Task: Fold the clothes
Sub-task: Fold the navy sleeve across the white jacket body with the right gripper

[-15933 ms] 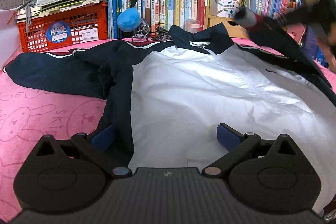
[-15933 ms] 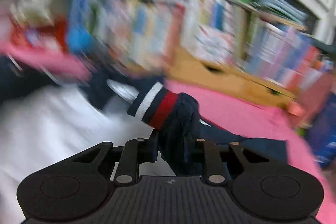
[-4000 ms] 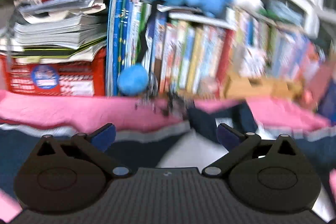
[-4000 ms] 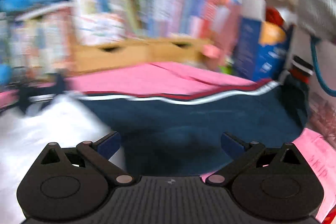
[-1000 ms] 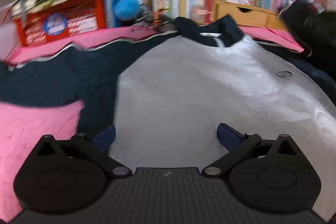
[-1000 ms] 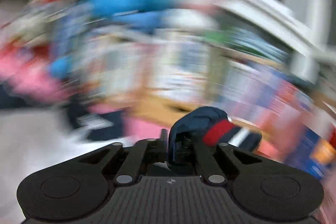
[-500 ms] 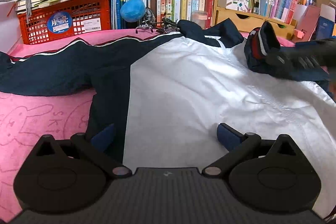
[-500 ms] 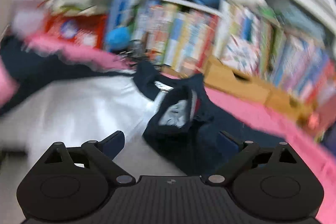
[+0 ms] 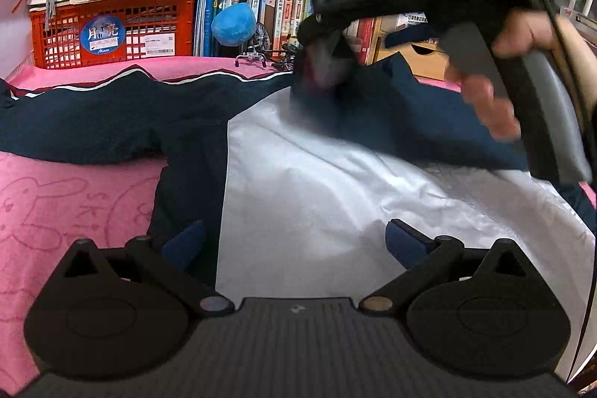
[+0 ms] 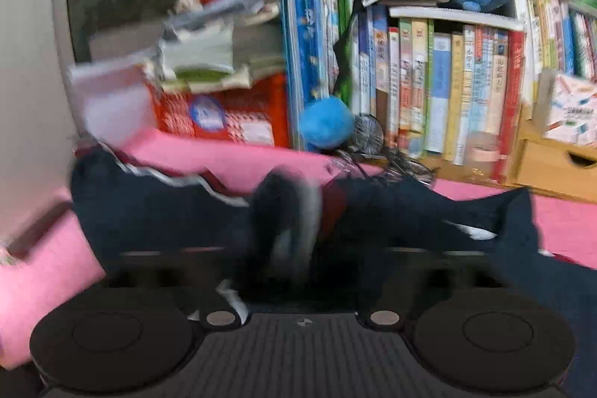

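My left tool (image 9: 294, 243) hovers with its jaws spread wide and empty over the navy-and-white zip jacket (image 9: 317, 196), spread flat on the pink rabbit-print cover (image 9: 67, 196); one fingertip is over navy fabric, the other over white. My right tool (image 9: 328, 36) sits at the jacket's collar end by its striped sleeve cuff (image 10: 313, 211); blur hides whether it grips. A red plastic crate (image 9: 112, 28) stands behind.

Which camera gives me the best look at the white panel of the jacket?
The left wrist view. The white panel fills its centre, sharp and lying flat beyond the open left hand-held gripper. The right wrist view is motion-blurred and shows mainly the navy sleeve; almost no white fabric is visible there.
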